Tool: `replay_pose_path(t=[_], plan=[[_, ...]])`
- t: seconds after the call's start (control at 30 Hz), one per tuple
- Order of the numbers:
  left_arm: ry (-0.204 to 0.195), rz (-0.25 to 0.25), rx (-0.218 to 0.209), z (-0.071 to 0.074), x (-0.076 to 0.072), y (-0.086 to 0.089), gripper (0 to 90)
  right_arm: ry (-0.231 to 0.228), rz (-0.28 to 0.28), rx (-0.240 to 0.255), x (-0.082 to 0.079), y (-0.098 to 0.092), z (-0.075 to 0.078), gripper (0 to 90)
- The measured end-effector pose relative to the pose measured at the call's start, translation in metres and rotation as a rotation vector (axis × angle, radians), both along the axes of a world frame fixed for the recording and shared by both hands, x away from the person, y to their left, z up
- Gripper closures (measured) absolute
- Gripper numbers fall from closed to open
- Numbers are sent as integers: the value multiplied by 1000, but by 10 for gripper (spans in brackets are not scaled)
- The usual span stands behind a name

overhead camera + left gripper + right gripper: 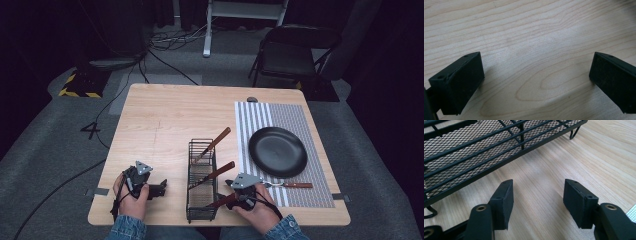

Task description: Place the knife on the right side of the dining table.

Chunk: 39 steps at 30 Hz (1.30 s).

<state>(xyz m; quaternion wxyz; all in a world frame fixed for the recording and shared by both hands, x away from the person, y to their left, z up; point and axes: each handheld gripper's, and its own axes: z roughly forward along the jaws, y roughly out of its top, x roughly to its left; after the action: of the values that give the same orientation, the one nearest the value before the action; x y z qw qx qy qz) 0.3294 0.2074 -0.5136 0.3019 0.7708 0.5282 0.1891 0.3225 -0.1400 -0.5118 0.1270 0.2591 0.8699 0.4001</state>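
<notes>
A black wire-mesh basket [202,200] stands at the table's front centre, and three wooden-handled utensils lean out of its right side [218,139] [221,171] [222,201]. My right gripper [232,192] rests just right of the basket, low over the wood. In the right gripper view its jaws [537,195] stand open on bare table, with the basket's mesh wall [474,150] ahead to the left. My left gripper [159,189] lies left of the basket, open [536,75] over bare wood.
A black plate [277,151] sits on a striped placemat [310,195] at the right. A wooden-handled fork [292,185] lies on the mat in front of the plate. A folding chair [295,55] stands beyond the table's far edge.
</notes>
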Motion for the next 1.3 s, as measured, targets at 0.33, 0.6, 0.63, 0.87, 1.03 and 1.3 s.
replay_pose_path(t=[0.33, 0.6, 0.63, 0.87, 1.03, 1.3], plan=[[-2, 0, 0, 0, 0, 0, 0, 8, 3, 8, 1, -1, 0, 414], [1, -9, 2, 0, 6, 0, 0, -1, 5, -2, 0, -1, 0, 408], [0, -7, -1, 0, 6, 0, 0, -3, 5, -3, 0, -1, 0, 404], [0, -9, 1, 0, 6, 0, 0, 63, 9, -9, -1, -8, 9, 448], [0, -10, 2, 0, 6, 0, 0, 55, 0, 15, 3, -16, 33, 478], [-1, -20, 0, 0, 7, 1, 0, 67, 0, 26, 17, -27, 69, 505]])
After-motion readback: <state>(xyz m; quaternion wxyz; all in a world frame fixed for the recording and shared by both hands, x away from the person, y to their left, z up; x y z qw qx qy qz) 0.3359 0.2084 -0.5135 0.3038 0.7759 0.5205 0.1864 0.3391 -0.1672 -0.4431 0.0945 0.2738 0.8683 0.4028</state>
